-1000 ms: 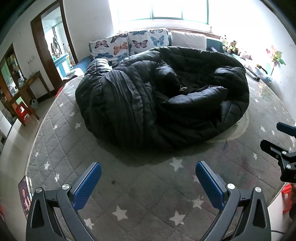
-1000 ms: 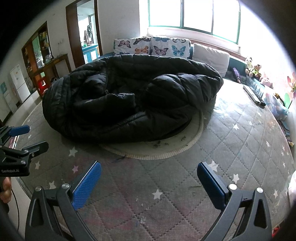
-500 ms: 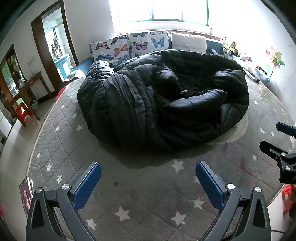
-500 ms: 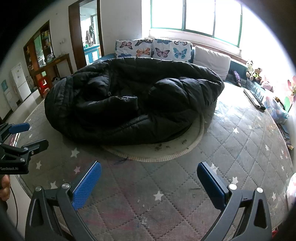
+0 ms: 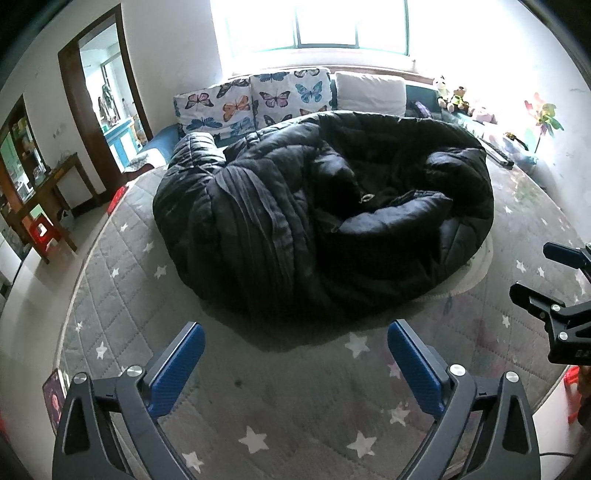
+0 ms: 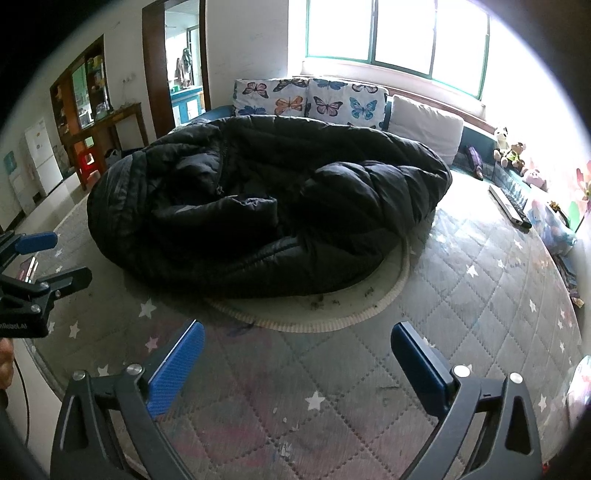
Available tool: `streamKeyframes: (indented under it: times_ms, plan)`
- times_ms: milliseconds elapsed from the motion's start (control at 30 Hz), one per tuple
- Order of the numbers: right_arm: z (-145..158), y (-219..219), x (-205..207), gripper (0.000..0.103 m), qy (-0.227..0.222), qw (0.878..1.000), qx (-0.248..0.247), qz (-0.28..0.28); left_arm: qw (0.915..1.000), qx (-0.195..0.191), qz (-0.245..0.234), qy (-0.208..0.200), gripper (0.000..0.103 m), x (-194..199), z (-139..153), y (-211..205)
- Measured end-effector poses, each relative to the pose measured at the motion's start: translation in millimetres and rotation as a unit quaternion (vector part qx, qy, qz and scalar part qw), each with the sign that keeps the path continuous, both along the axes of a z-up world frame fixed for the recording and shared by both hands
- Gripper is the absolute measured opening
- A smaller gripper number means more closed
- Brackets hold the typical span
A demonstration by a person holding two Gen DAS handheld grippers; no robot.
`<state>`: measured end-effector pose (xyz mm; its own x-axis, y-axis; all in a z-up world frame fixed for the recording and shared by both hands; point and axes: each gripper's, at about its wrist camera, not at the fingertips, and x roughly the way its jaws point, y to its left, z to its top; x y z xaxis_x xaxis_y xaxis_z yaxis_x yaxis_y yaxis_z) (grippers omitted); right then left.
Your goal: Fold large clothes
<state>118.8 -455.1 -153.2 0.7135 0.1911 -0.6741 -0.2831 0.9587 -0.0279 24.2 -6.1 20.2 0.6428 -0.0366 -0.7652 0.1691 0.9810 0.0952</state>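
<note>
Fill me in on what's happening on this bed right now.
A person holds two grippers over a grey star-print mattress. The left gripper and the right gripper are both open and empty. Ahead lies a big black puffer coat in a crumpled heap, not yet touched or folded.

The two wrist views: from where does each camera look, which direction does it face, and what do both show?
Left wrist: sits on the left gripper, faces across the bed to the black coat; its own open blue fingers show, and the right gripper at the right edge.
Right wrist: sits on the right gripper, faces the coat from further right; the left gripper and part of a hand show at the left edge.
Shared: coat, bed, butterfly pillows, window.
</note>
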Motion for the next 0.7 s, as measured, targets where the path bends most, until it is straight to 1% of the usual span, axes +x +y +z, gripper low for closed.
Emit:
streamKeyframes:
  times_ms: [133, 300, 467, 600, 700]
  plan:
    - [3, 2, 4, 0.103, -0.004, 1.000, -0.004, 0.006, 1.0000, -0.005, -0.002, -0.004, 0.103, 8, 6, 4]
    - [8, 2, 14, 0.103, -0.008, 1.000, -0.007, 0.015, 0.9999, -0.013, -0.005, -0.004, 0.095, 23, 12, 10]
    - [18, 0, 27, 0.098, -0.010, 1.000, -0.003, 0.029, 0.9996, -0.010, -0.020, -0.014, 0.092, 39, 20, 10]
    - [26, 3, 40, 0.095, -0.013, 0.999, 0.000, 0.043, 0.9987, -0.009, -0.048, -0.015, 0.091, 56, 23, 5]
    - [32, 9, 51, 0.090, -0.016, 0.998, 0.001, 0.056, 0.9984, 0.000, -0.056, -0.012, 0.089, 70, 24, 1]
